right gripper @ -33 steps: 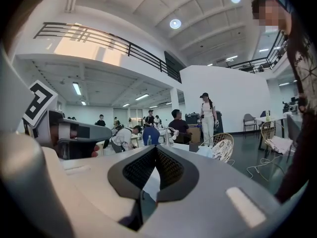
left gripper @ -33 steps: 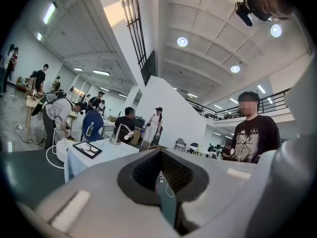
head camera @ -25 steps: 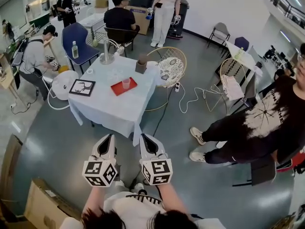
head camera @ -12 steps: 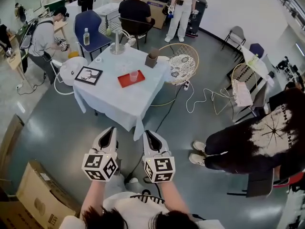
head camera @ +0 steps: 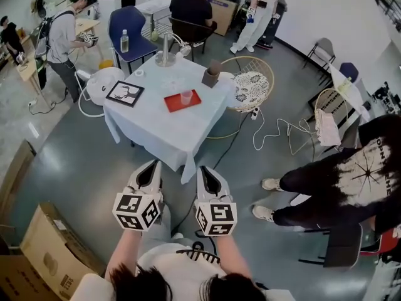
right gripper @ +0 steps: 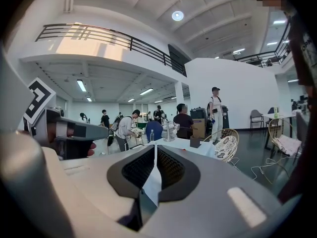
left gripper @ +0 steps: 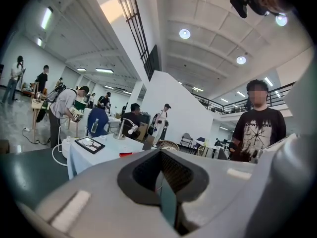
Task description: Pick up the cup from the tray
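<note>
A clear cup (head camera: 186, 96) stands on a red tray (head camera: 182, 101) on the white-clothed table (head camera: 164, 127), far ahead of me in the head view. Both grippers hover side by side over the grey floor, well short of the table. My left gripper (head camera: 155, 167) has its jaws together and holds nothing. My right gripper (head camera: 203, 170) is likewise shut and empty. In the left gripper view the tray (left gripper: 126, 154) shows as a red sliver on the table beyond the left gripper (left gripper: 159, 155). The right gripper (right gripper: 155, 150) points at the table (right gripper: 183, 145); the cup is too small to tell there.
On the table are a framed picture (head camera: 124, 93), a metal stand (head camera: 166, 52) and a brown block (head camera: 213, 75). A wicker chair (head camera: 249, 85) and a loose cable (head camera: 276, 130) lie right of it. A person in black (head camera: 351, 174) stands at the right; cardboard boxes (head camera: 44, 256) are at the lower left.
The table has drawn nearer and shifted right and down in the head view. Both grippers stayed shut and side by side, moving forward with the person.
</note>
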{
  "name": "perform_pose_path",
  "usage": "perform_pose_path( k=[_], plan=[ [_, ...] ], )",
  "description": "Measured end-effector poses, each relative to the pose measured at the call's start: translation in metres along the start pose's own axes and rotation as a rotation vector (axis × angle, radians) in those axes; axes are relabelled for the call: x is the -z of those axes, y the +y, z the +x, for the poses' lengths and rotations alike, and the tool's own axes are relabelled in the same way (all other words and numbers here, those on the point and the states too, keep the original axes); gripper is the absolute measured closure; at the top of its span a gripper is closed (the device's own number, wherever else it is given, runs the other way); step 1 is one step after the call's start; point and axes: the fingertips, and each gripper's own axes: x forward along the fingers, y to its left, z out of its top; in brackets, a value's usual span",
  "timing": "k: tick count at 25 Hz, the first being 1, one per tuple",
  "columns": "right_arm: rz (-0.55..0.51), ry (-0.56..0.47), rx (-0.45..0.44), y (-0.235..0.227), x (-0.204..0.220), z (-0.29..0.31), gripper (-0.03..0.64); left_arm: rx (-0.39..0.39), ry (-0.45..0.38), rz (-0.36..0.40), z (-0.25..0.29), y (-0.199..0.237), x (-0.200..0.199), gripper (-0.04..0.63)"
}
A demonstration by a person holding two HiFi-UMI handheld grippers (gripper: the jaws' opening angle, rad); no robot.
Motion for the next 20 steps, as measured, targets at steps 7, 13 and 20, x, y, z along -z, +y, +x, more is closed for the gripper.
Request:
perform_pose_path(
  k=[7,13,20],
  plan=[
    [-0.001,0.006,0.025,-0.015,-0.007,0.037,0.575,0.009,-0.003,0.003,0.039,0.02,-0.012,0.595],
    [0.011,0.029,0.035,-0.024,-0.015,0.081,0.552,0.015,0.034,0.008,0.08,0.045,-0.02,0.595],
    [0.038,0.067,0.062,-0.024,-0.024,0.134,0.531,0.046,0.081,0.019,0.124,0.086,-0.038,0.595]
  ],
)
